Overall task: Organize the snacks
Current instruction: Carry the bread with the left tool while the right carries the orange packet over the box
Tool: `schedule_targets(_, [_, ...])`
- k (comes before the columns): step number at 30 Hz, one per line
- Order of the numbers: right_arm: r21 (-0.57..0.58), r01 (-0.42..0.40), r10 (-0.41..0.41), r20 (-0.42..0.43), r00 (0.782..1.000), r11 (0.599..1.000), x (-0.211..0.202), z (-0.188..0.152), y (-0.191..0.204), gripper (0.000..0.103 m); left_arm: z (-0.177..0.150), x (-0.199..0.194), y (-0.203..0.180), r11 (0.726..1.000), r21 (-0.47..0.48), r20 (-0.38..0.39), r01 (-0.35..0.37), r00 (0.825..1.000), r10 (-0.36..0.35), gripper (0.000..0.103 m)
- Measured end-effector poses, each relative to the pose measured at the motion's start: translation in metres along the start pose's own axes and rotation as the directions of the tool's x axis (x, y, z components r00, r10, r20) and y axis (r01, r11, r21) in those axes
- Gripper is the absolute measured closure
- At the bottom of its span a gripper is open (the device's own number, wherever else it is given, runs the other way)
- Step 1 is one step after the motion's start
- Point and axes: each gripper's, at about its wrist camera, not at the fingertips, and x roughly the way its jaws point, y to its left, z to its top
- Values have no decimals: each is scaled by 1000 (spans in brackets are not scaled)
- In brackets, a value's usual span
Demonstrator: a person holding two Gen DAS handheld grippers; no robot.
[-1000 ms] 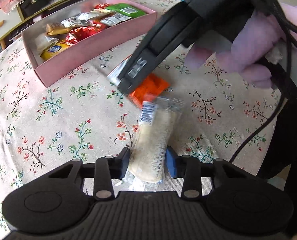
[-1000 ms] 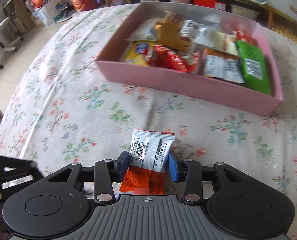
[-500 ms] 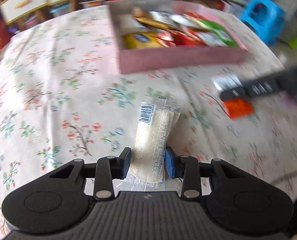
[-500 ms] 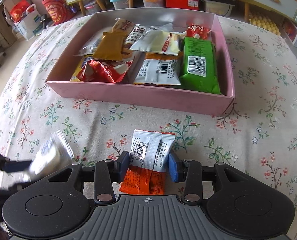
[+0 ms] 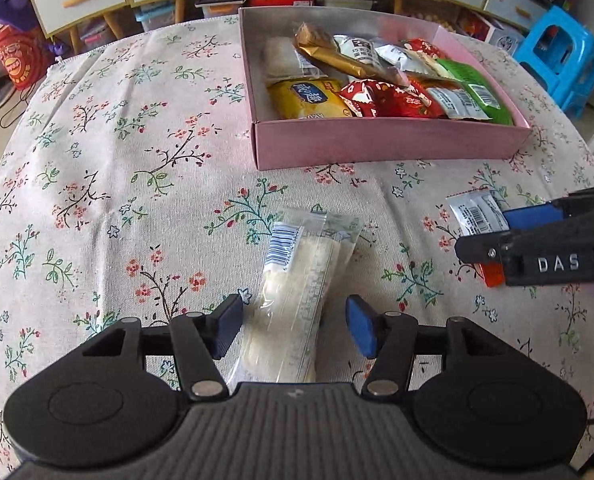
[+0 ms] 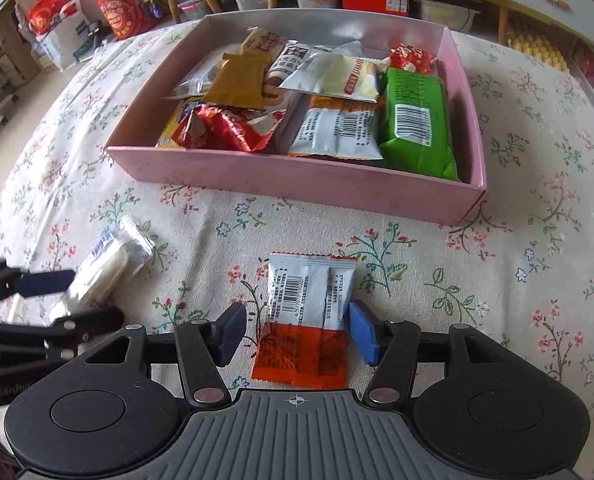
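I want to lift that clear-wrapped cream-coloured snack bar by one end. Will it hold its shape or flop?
The clear-wrapped snack bar looks likely to sag a little: its filling seems soft and pale. The glossy film may be slippery between the left tongs, whose jaws are opening around it. It lies flat on the tablecloth, so rolling seems unlikely.

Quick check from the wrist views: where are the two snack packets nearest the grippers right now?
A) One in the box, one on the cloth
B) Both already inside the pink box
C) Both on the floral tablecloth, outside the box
C: the clear cream packet and the orange-and-silver packet both lie on the tablecloth, short of the pink box.
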Motion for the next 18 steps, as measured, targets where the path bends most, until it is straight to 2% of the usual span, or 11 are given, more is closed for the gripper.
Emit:
schedule_targets(2, [-14, 8, -8, 4, 1000, 1000, 0, -1, 2, 46, 3, 3, -3, 1000, -3, -3, -15, 1000, 15, 54])
schedule_targets(5, [-29, 19, -19, 6, 1000, 999, 0, -2, 3, 48, 5, 2, -4, 999, -4, -5, -32, 999, 32, 64])
schedule_targets(7, [-38, 39, -39, 9, 999, 999, 0, -3, 4, 56, 6, 1, -4, 999, -16, -7, -30, 1000, 30, 71])
schedule_targets(11, [-12, 18, -18, 3, 1000, 1000, -3, -2, -3, 62, 8, -1, -1, 999, -49, -11, -18, 1000, 17, 74])
schedule_targets(18, [97, -70, 70, 5, 998, 993, -14, 2, -24, 65, 15, -20, 12, 993, -115, 37, 22, 999, -18, 75])
